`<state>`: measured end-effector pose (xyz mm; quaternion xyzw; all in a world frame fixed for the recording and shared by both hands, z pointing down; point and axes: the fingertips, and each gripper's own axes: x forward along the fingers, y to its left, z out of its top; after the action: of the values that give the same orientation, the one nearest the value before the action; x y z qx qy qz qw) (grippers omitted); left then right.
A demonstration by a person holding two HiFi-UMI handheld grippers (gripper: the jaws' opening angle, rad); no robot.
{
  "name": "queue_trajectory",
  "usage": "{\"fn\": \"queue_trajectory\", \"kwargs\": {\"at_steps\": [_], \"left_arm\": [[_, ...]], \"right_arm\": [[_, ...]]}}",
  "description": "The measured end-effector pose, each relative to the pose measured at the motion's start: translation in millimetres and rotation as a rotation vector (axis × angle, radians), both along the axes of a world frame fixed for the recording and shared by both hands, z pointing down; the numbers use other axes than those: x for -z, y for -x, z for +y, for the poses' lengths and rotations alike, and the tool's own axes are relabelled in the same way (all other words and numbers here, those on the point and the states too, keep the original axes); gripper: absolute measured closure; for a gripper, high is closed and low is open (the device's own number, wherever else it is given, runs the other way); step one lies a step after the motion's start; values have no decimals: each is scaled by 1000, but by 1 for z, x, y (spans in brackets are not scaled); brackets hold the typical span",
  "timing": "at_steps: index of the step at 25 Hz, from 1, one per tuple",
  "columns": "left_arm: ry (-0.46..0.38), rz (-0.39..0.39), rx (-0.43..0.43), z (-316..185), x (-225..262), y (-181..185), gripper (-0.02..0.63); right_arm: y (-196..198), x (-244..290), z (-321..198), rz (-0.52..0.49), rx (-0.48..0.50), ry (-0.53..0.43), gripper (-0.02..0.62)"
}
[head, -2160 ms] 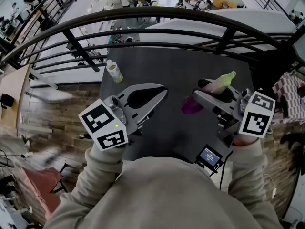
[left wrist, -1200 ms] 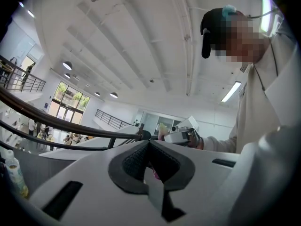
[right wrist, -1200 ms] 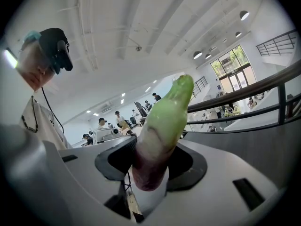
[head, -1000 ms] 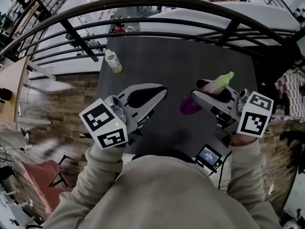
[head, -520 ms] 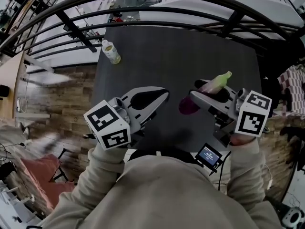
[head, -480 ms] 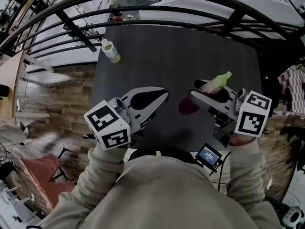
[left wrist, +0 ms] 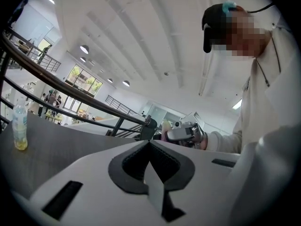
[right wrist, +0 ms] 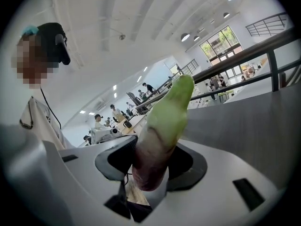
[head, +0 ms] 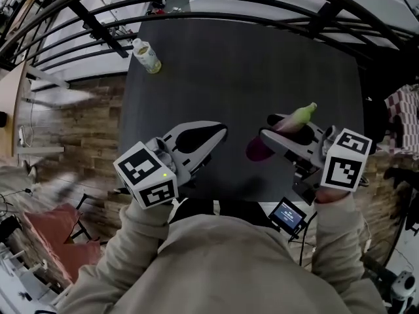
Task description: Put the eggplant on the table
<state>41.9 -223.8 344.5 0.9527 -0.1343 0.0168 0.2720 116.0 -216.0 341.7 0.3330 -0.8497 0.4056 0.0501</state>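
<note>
A person's right gripper [head: 267, 127] is clamped on the eggplant [head: 291, 118] over the near right part of the dark table [head: 249, 57], close to its near edge. The left gripper [head: 219, 131] hangs beside it with its jaws pressed together on nothing. A bottle [head: 146, 55] stands well apart at the far left corner. The eggplant's long axis lies across the jaws. Its purple butt faces the near edge, and its green stalk end points up and away toward the far right corner, clear of the pads. Whether the butt touches the table yet cannot be told. The likely hazard is the release. The rounded body is gripped near one end, so it could pivot in the pads. If let go above the surface or while tilted, it might tip over and roll toward the near edge, which is not far off.
</note>
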Motion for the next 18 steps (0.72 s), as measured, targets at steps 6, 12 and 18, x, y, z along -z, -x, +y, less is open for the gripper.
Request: {"fn": "queue_trajectory", "kwargs": {"at_steps": [6, 12, 18], "left_arm": [[15, 5, 16, 5, -22, -1, 600], [48, -7, 10, 10, -43, -3, 600], [99, -22, 36, 15, -76, 7, 600]], "right_arm": [[2, -25, 3, 15, 10, 44, 399], [-1, -51, 3, 22, 17, 89, 399], [0, -79, 10, 32, 24, 141, 399]]}}
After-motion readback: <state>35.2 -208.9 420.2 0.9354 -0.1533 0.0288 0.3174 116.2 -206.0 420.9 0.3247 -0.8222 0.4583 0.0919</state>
